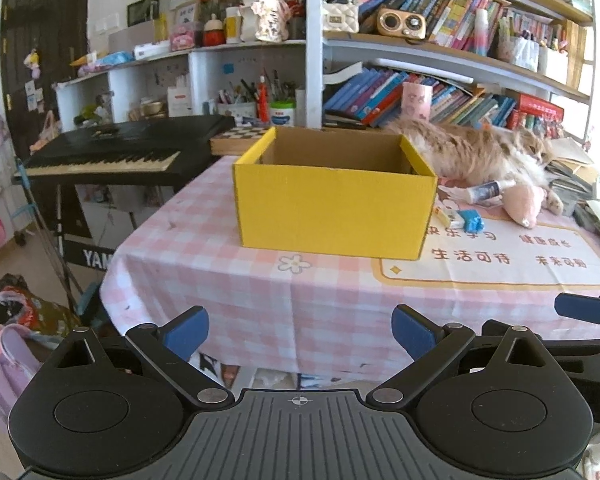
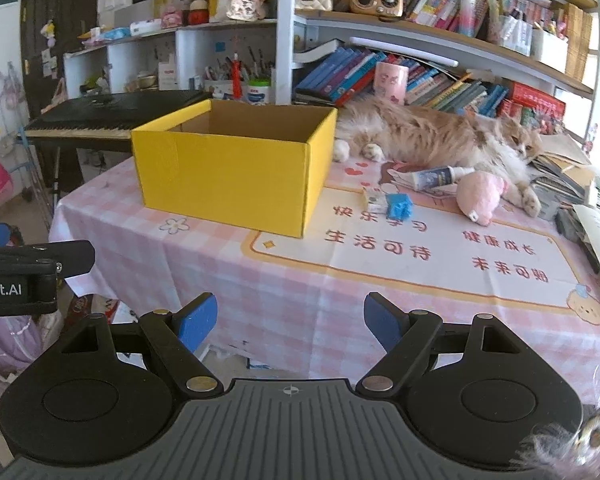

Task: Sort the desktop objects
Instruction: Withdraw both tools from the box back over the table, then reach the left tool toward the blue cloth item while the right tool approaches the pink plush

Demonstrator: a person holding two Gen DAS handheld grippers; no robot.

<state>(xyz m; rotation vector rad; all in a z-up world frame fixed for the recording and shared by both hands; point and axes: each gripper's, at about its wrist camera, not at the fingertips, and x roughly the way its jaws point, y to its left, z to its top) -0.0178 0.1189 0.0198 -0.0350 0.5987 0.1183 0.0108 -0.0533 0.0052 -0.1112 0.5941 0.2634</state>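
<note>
An open yellow cardboard box (image 1: 332, 204) (image 2: 236, 172) stands on the pink checked tablecloth (image 1: 204, 248) (image 2: 112, 224). To its right lie a small white carton (image 2: 373, 199), a blue toy (image 2: 399, 206) (image 1: 471, 221), a white tube (image 2: 436, 178) (image 1: 486, 191) and a pink plush toy (image 2: 480, 196) (image 1: 524, 202). My left gripper (image 1: 300, 332) is open and empty, in front of the table's near edge, facing the box. My right gripper (image 2: 290, 322) is open and empty, at the near edge, right of the box.
A long-haired cat (image 2: 432, 136) (image 1: 480, 148) lies on the table behind the objects. Books and papers (image 2: 572, 184) pile at the right edge. A black keyboard (image 1: 112, 152) stands left of the table. Full shelves (image 2: 420, 40) rise behind.
</note>
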